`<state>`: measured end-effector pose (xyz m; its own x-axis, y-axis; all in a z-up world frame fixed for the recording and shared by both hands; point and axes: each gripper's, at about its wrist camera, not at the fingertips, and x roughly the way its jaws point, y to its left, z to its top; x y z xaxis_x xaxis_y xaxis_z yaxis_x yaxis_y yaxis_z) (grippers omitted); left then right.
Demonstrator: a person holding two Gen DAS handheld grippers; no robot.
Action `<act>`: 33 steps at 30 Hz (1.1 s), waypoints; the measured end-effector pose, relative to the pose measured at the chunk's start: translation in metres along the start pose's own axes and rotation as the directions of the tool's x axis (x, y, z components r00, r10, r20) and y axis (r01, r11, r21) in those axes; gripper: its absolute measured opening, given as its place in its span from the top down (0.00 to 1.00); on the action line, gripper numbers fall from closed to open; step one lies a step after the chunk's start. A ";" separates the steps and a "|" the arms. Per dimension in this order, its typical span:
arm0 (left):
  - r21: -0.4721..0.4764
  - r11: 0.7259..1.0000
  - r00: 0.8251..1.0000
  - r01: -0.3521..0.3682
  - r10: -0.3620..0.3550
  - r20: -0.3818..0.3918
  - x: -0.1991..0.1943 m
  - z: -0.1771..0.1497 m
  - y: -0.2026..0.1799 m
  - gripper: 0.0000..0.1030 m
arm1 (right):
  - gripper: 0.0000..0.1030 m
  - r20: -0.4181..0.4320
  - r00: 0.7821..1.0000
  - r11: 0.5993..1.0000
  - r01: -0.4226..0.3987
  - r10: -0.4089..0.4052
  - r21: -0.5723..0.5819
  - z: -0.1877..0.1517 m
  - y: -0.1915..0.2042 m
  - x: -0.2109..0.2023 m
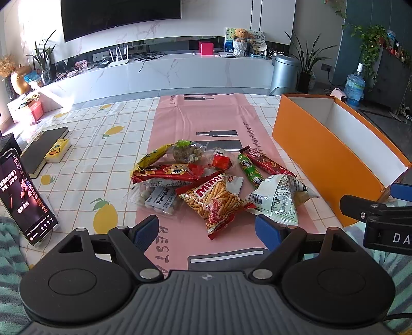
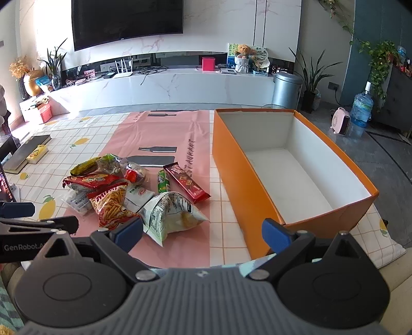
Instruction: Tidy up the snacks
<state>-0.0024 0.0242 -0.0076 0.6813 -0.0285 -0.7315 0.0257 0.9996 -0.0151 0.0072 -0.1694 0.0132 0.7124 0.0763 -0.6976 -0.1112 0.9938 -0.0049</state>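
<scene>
Behind your tabletop point(image 1: 85, 144) runs a white marble TV console point(image 1: 164, 72) under a dark television point(image 1: 121, 18). On the lemon-print cloth at nine o'clock, a phone point(image 1: 24, 195) leans upright with its screen lit, and beyond it a black book point(image 1: 43, 150) lies touching a small yellow box point(image 1: 58, 154).

Your left gripper point(image 1: 206, 229) hovers at six o'clock over the pink runner point(image 1: 206, 121), jaws released wide and holding nothing. Just ahead of it at twelve o'clock lies the snack pile: a long red packet point(image 1: 167, 173) on top of a clear bag of pale round candies point(image 1: 157, 199), then the Mimi stick-snack bag point(image 1: 216, 203) nearest the jaws, a small red sachet point(image 1: 221, 161) behind, a green bar point(image 1: 249, 170) beside a dark red bar point(image 1: 266, 162), and a crumpled pale green bag point(image 1: 276, 198) toward two o'clock.

Your right gripper point(image 2: 203, 232) hangs low at the near edge, jaws spread apart and empty; its left fingertip point(image 2: 128, 230) sits just beside the pale green bag. At one o'clock from it, the orange box point(image 2: 244, 185) stands open with its white inside bare, apart from the snacks.
</scene>
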 end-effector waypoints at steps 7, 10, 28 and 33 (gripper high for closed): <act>0.000 1.000 1.000 0.000 0.000 0.000 0.000 0.000 0.000 0.04 | 0.07 0.000 1.000 1.000 0.000 0.000 0.000 0.000 0.000 0.000; -0.001 1.000 1.000 0.003 -0.003 0.001 -0.001 0.000 -0.002 0.04 | 0.07 -0.002 1.000 1.000 0.000 0.000 0.000 0.000 0.000 0.000; -0.022 1.000 1.000 0.022 -0.022 0.004 -0.007 0.002 -0.002 0.04 | 0.07 -0.004 1.000 1.000 -0.005 0.005 0.007 -0.003 -0.001 0.000; -0.022 0.999 1.000 0.025 -0.025 0.005 -0.009 0.002 -0.003 0.04 | 0.06 -0.005 1.000 1.000 -0.006 0.006 0.012 -0.003 -0.002 -0.001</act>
<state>-0.0072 0.0213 0.0001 0.6843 -0.0534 -0.7272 0.0262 0.9985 -0.0486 0.0048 -0.1713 0.0114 0.7085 0.0820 -0.7009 -0.1074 0.9942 0.0077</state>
